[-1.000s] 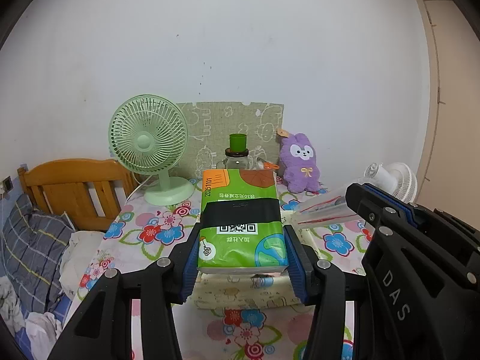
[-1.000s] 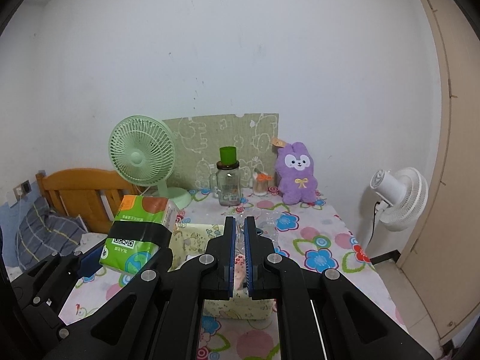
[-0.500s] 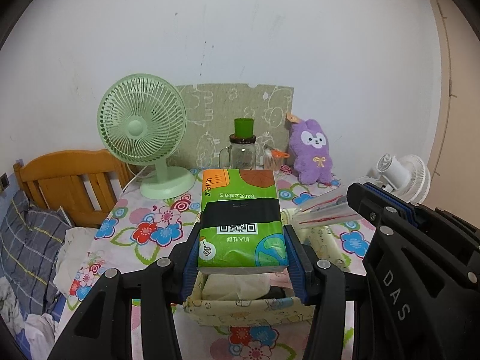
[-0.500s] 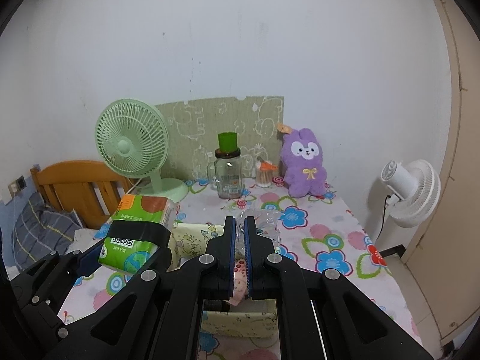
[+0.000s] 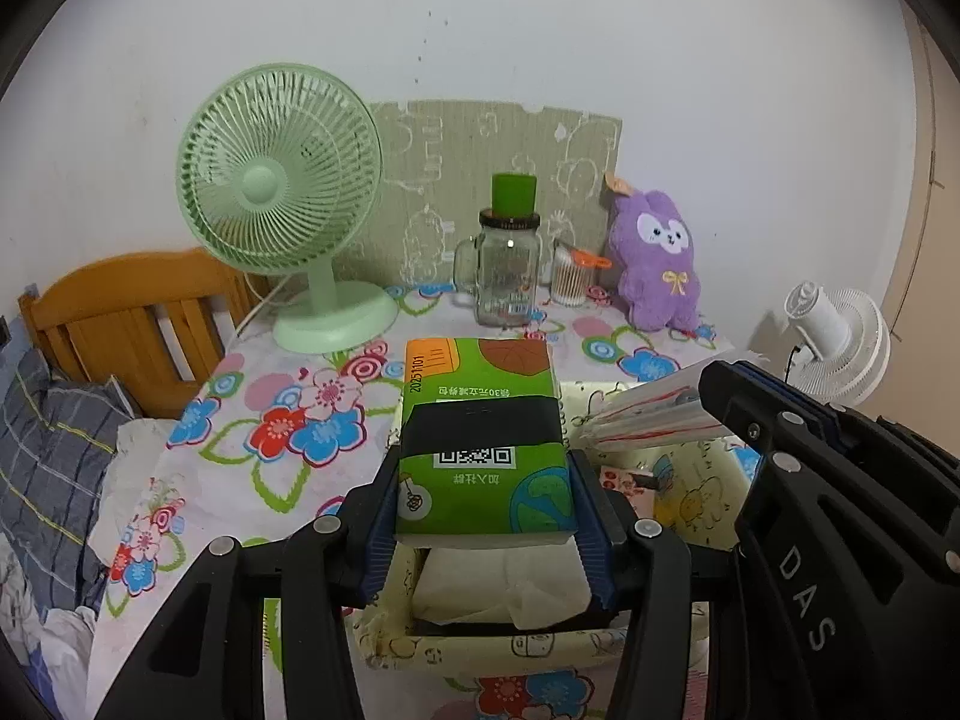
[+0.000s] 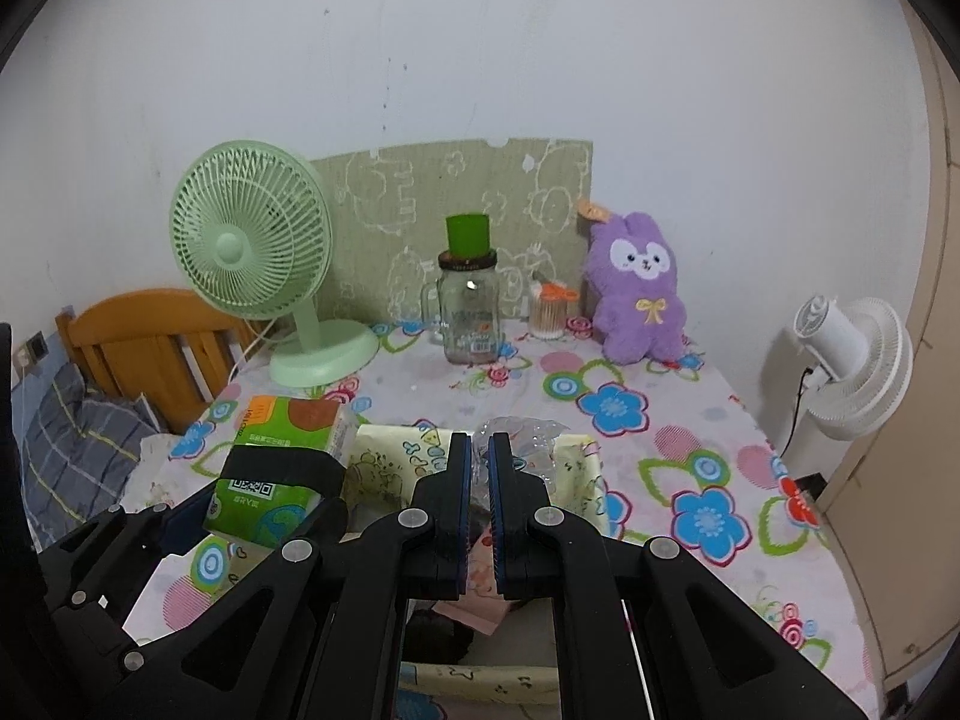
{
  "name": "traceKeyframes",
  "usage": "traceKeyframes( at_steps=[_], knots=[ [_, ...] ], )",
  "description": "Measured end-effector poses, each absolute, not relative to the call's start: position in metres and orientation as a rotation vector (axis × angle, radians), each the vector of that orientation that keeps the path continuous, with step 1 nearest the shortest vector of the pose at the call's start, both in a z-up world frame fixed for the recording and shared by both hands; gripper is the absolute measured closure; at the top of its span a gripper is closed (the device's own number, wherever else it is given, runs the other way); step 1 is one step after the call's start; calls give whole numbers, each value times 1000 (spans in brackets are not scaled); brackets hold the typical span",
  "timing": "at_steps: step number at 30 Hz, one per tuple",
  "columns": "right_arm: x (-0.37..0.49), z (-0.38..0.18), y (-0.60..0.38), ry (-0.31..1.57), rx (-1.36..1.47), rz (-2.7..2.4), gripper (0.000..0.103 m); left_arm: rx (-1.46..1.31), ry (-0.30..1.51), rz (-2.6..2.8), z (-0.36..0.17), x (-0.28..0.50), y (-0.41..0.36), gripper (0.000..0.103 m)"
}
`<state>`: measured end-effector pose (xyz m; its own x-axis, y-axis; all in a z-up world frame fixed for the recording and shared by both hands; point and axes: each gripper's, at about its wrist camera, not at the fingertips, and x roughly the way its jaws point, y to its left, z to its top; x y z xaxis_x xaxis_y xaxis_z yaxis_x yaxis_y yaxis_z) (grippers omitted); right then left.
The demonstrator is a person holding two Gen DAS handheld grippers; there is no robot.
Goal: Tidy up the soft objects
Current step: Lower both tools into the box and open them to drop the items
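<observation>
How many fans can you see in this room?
2. The green fan stands at the table's back left corner, beside the glass jar. The white fan stands off the table's right side, near the door. None seems hidden.

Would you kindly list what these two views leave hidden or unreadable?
- Left wrist view: the bin's contents, mostly covered by the tissue pack in the left gripper.
- Right wrist view: what the clear plastic bag holds; the right gripper covers it.
- Both views: the glass jar's label print, too small.
</observation>
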<state>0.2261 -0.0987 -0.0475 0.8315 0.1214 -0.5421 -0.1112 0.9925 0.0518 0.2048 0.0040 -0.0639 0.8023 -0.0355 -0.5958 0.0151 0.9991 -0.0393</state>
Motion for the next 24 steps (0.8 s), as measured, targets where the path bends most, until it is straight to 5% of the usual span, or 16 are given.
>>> traceKeyframes(
  at_steps=[5,8,24],
  knots=[
    [238,-59,-98,603,25,125,95,-36,673,-41,-75,218,3,47],
    [244,-65,-99,619,31,126,95,-29,685,-26,-79,223,2,26],
    [250,-85,-110,702,133,178,93,20,746,-26,-88,225,-6,19]
  ],
)
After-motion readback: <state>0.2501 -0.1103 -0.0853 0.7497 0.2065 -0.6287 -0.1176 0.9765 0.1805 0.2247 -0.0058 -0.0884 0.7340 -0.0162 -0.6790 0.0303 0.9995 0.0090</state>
